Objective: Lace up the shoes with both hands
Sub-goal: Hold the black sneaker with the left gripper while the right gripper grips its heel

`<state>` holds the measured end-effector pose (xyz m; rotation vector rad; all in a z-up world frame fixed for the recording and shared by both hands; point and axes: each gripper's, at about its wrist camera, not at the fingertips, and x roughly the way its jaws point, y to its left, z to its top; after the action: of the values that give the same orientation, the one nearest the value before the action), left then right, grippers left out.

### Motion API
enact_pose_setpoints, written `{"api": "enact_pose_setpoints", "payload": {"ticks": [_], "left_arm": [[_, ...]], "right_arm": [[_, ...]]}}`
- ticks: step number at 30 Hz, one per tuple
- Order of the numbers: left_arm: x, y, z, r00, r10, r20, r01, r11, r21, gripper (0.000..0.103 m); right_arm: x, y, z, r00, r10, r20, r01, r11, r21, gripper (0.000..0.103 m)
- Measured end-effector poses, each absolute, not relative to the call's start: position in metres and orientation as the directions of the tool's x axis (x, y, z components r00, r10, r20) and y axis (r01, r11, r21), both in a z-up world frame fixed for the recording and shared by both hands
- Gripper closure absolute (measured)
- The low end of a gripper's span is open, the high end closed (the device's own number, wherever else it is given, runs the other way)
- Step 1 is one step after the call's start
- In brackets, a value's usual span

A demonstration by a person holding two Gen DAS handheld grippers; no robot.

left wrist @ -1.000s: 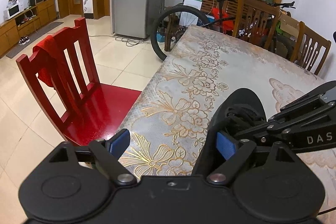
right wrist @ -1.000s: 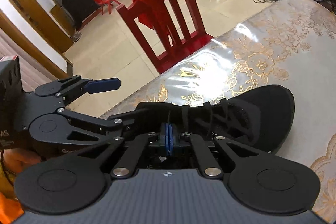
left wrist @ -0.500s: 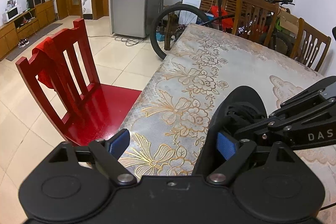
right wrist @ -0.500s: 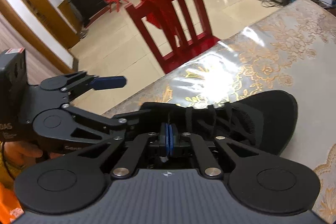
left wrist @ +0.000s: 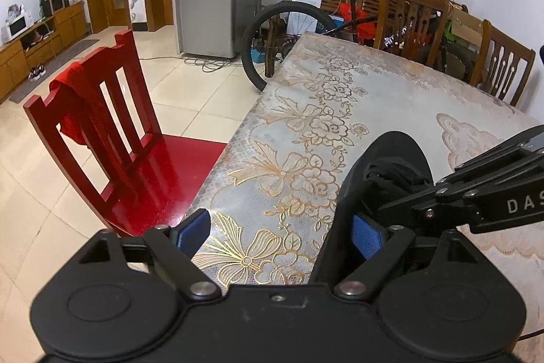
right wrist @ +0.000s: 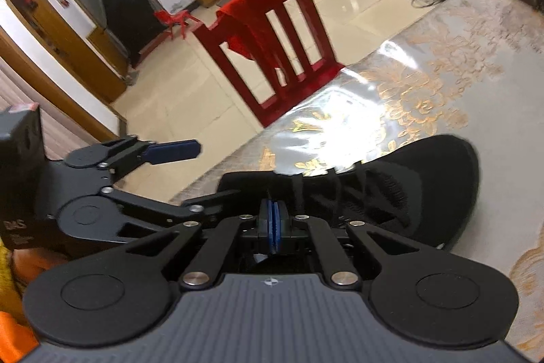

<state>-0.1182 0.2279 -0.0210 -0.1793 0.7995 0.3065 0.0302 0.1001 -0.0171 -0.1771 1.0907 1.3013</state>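
a black shoe (right wrist: 401, 189) lies on the floral counter (left wrist: 340, 111). the left gripper (left wrist: 278, 232) has its jaws spread wide beside the shoe's heel. the right gripper (right wrist: 273, 223) has its jaws pressed together over the laces (right wrist: 326, 189); whether they pinch one cannot be told.

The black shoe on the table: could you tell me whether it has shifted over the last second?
No. In the left wrist view the black shoe sits at the same spot on the tablecloth's gold flower pattern as before.

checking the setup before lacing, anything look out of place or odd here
Mainly the black shoe lying on the dining table, on its floral cover, rather than on the floor. A red cloth also hangs crumpled over the back of the red chair. Nothing looks spilled or damaged.
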Motion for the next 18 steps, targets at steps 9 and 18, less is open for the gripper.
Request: {"api": "enact_pose_setpoints", "payload": {"ticks": [9, 18], "left_arm": [[-0.119, 0.228, -0.024, 0.646, 0.221, -0.731, -0.34, 0.94, -0.016, 0.018], [-0.118, 0.229, -0.023, 0.645, 0.214, -0.733, -0.332, 0.943, -0.017, 0.018]], "right_arm": [[0.026, 0.097, -0.018, -0.079, 0.708, -0.701, -0.816, 0.358, 0.454, 0.101], [0.034, 0.085, -0.014, -0.023, 0.724, -0.689, -0.791, 0.409, 0.456, 0.101]]}}
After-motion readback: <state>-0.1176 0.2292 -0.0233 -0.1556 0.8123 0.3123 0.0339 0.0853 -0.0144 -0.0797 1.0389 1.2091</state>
